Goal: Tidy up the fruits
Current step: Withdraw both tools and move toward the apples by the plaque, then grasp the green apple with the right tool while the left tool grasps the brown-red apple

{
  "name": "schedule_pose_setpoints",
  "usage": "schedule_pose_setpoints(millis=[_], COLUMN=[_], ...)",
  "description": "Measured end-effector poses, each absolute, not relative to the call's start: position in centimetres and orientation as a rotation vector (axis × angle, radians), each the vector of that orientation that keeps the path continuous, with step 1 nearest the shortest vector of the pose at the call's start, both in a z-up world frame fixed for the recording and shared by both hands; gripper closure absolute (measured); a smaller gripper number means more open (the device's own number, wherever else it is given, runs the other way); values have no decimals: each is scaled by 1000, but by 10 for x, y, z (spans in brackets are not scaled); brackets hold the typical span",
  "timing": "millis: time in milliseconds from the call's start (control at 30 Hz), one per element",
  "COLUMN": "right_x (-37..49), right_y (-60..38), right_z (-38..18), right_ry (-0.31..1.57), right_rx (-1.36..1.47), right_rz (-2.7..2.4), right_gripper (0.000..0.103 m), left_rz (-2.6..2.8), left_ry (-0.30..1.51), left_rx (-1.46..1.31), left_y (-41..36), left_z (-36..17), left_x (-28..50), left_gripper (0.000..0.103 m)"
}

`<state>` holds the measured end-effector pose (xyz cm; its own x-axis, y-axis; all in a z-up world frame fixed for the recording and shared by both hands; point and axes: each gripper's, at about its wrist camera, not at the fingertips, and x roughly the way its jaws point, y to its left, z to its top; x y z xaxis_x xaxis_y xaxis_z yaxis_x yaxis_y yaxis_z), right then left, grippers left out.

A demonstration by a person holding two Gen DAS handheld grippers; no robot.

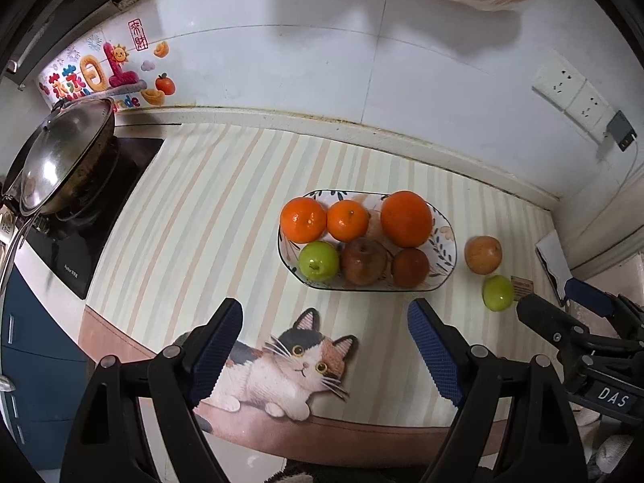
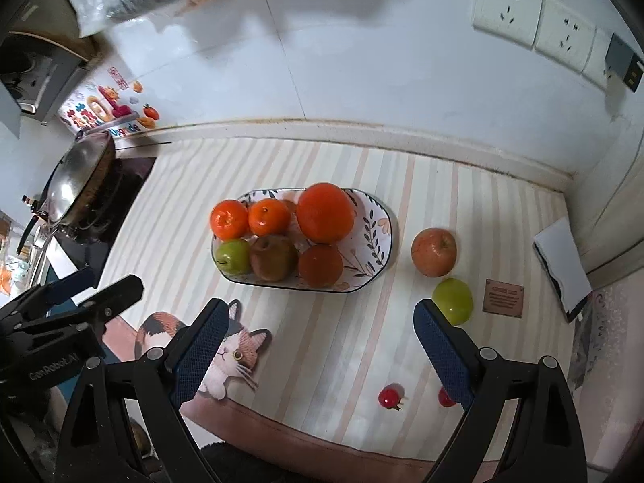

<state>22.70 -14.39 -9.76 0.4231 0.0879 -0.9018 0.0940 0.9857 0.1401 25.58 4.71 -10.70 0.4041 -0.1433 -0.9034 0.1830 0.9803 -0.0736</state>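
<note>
Two black grippers with blue ribbed pads, left gripper (image 1: 326,346) and right gripper (image 2: 322,346), hang over a striped countertop mat (image 1: 209,209), jaws apart and empty. Behind them sits an oval white floral-patterned ceramic dish (image 2: 374,217) holding three oranges, a green apple, a brownish apple and a dark red fruit. Right of the dish, apart from it, lie an orange-red apple (image 2: 434,252) and a small green apple (image 2: 453,300). Nearest the mat's front edge lie two small red cherry-like fruits (image 2: 389,396).
</note>
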Motion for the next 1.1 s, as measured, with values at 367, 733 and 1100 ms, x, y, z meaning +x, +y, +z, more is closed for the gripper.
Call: schedule_pose_setpoints(millis=[367, 733, 1100], right_x=[202, 209, 235], right_y=[-149, -211, -312], right_z=[-87, -122, -253], right_ry=[1121, 1146, 1295], right_rx=[211, 336, 566], right_rz=[13, -84, -240], right_gripper=[8, 8, 8], left_rz=[-202, -198, -293], left_ry=[1117, 1146, 1167], left_rx=[32, 157, 461], left_y=[46, -1, -114], left_z=[-96, -117, -166], left_x=[233, 258, 314], left_gripper=[19, 19, 19])
